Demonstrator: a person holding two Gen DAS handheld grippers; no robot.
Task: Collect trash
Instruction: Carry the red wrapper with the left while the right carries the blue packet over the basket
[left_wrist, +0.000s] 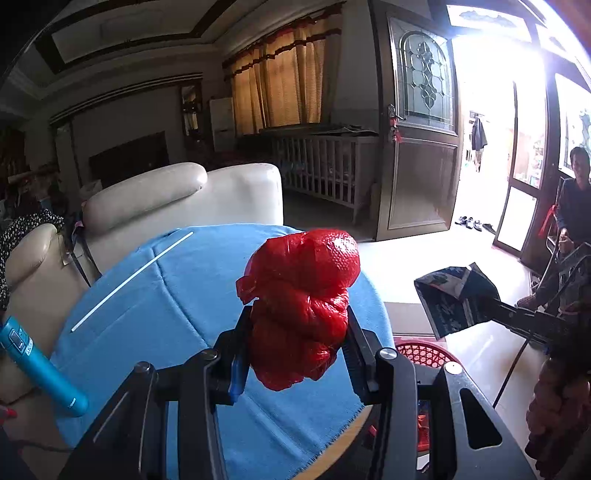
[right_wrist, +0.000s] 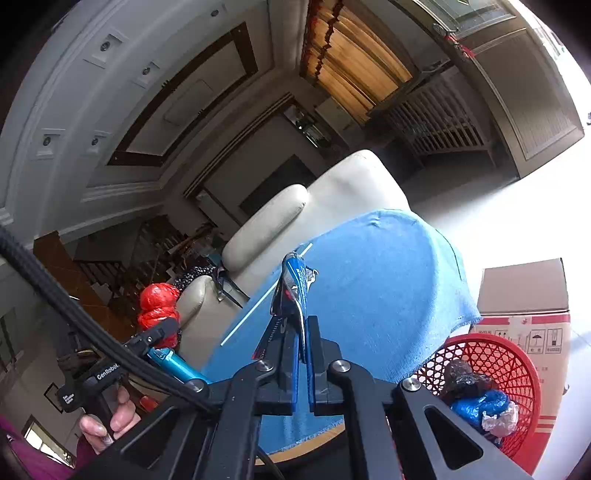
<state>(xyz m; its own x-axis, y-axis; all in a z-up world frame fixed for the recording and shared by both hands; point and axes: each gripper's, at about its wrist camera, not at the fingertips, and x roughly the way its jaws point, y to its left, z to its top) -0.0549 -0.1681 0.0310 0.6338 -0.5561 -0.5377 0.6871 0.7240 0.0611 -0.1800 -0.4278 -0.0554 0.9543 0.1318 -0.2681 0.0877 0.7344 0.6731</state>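
Note:
My left gripper (left_wrist: 295, 332) is shut on a crumpled red plastic bag (left_wrist: 303, 295) and holds it above the blue cloth on the round table (left_wrist: 184, 295). The bag also shows at the left in the right wrist view (right_wrist: 159, 306). My right gripper (right_wrist: 299, 332) is shut on a flat blue snack wrapper (right_wrist: 293, 284), raised over the table (right_wrist: 388, 288); the wrapper also shows in the left wrist view (left_wrist: 458, 299). A white straw (left_wrist: 129, 282) lies on the cloth. A red mesh basket (right_wrist: 517, 365) with several bits of trash stands on the floor at the right.
A blue bottle (left_wrist: 40, 365) lies at the table's left edge. A cream sofa (left_wrist: 166, 199) stands behind the table. A cardboard box (right_wrist: 524, 295) sits behind the basket. A person (left_wrist: 576, 199) sits by the open door at far right.

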